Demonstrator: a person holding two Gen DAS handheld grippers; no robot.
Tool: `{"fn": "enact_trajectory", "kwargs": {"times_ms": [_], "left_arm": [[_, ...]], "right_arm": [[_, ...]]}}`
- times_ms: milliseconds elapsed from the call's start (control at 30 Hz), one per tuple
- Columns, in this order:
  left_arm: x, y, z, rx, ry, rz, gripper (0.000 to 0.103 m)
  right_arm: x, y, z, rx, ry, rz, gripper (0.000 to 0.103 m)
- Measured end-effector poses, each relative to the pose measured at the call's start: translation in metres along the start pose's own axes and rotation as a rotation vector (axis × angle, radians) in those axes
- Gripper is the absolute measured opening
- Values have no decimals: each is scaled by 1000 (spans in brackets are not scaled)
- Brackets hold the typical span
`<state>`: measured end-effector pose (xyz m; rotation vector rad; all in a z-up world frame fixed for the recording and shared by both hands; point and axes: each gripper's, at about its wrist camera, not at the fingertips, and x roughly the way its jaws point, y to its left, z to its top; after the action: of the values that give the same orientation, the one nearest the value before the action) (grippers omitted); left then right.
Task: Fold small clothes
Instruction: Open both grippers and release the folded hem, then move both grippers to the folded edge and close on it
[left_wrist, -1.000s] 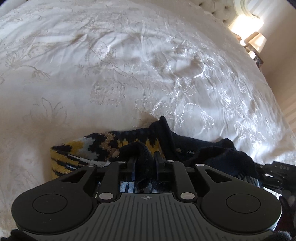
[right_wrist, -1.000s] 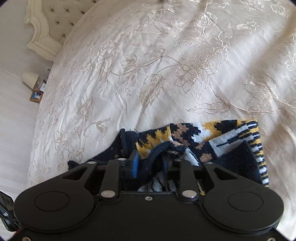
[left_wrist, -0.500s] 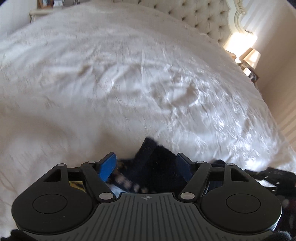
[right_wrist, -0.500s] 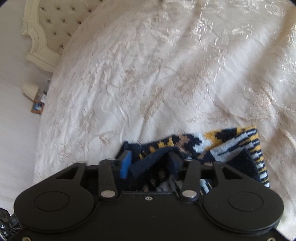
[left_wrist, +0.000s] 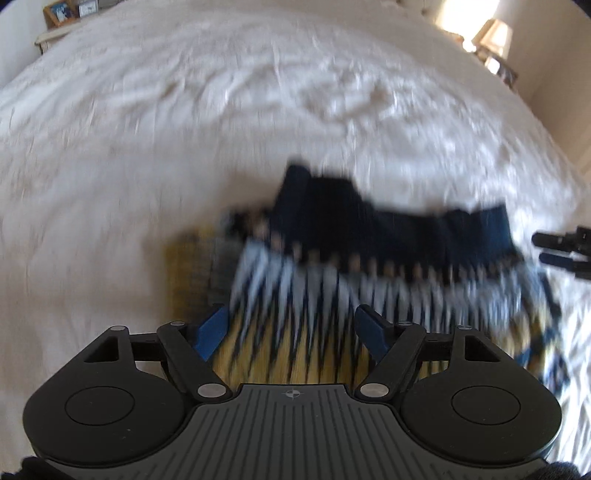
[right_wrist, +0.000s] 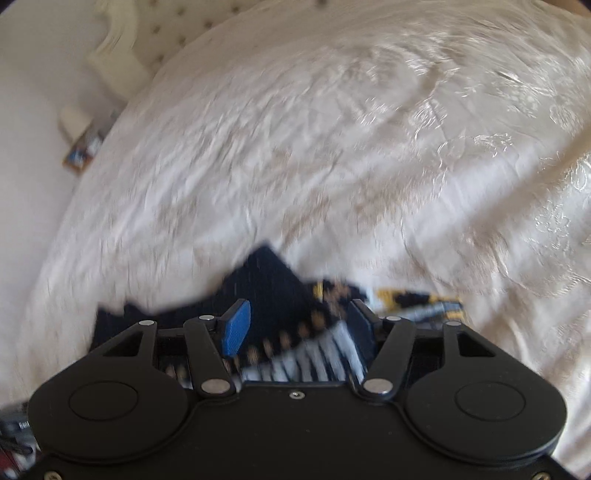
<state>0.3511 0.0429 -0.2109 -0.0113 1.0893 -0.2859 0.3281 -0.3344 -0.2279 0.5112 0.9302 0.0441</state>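
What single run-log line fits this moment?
left gripper: opening, nothing gripped | right gripper: opening, nothing gripped | patterned sock: lying on bedspread

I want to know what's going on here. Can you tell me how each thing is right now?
Patterned sock: lying on the bed, navy part folded over it, not gripped.
Left gripper: fingers opening, apart over the sock.
Right gripper: fingers opening, sock between them, not pinched.
Bedspread: spread out, wrinkled.
Lamp: glowing.

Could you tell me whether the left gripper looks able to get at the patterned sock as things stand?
Probably yes: the left gripper hangs just over the patterned sock, jaws opening, nothing between.
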Motion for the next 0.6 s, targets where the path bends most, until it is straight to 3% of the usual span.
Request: {"fn": "enact_trajectory", "kwargs": {"times_ms": [233, 600], "left_arm": [[-16, 6, -48, 36, 36, -6, 76], [-19, 11, -83, 23, 91, -47, 75]], "right_arm": [[-20, 1, -49, -122, 75, -48, 64], [-45, -18, -91, -119, 131, -33, 63]]}}
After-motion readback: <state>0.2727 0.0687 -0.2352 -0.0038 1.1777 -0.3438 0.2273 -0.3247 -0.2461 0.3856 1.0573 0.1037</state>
